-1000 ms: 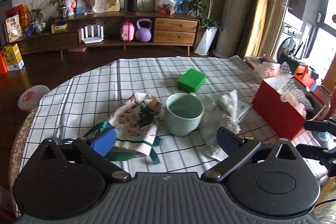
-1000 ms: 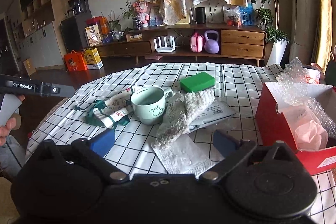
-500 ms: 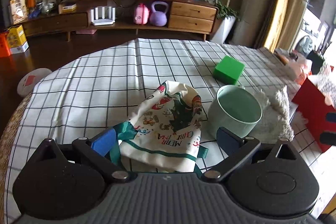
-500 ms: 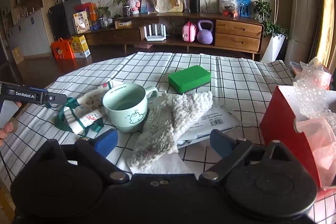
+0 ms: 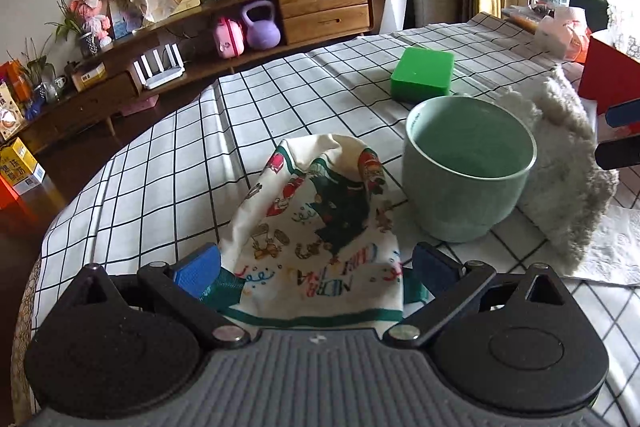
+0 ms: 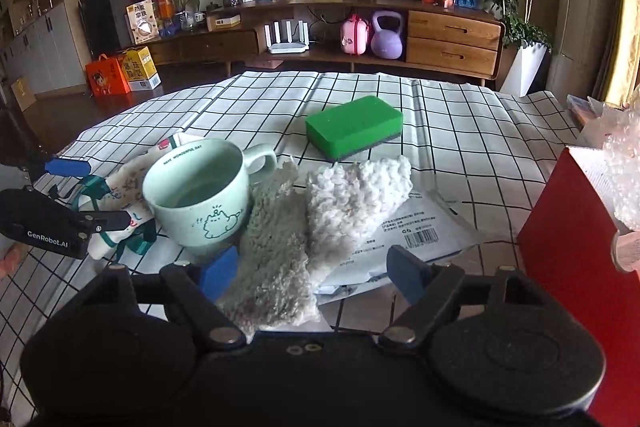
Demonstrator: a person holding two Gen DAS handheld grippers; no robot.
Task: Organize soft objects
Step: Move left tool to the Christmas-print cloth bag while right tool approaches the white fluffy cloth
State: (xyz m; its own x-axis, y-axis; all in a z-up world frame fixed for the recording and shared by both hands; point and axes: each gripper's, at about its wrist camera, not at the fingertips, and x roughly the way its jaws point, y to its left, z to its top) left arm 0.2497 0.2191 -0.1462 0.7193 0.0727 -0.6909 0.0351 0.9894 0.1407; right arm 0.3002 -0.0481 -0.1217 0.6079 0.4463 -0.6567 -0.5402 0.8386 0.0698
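- Left gripper (image 5: 316, 267): fingers spread wide, gripping nothing. The printed pouch (image 5: 320, 239) lies between them, its hem end nearest the camera and its long axis running away toward 12 o'clock. Both pads stand just beside the cloth; whether the left pad touches the green drawstring I cannot tell.
- Right gripper (image 6: 312, 271): fingers apart and they have just been closing, with the near end of the fluffy socks (image 6: 312, 223) between them. The pads do not look to press the fabric yet. The socks' long axis runs from the fingers toward 1 o'clock.
- Judged from this, each hand is nearest its own soft thing: left for the pouch, right for the socks. Both need only closing, not reaching.
- The mug (image 6: 200, 195) stands at 11 o'clock from the right fingers, touching the socks' left edge and just beside the pouch, so a sideways pull on either cloth could nudge it.
- A mailer (image 6: 420, 231) and a tissue (image 5: 612, 251) lie under the socks and may lift along with them.
- The sponge (image 6: 354, 125) sits farther off at 12 o'clock, apart from everything, on the checked surface (image 6: 460, 131).
- The red box (image 6: 568, 243) at 3 o'clock is cut off by the frame; its inside is barely visible.
- Each gripper body hides the near hem of its cloth.
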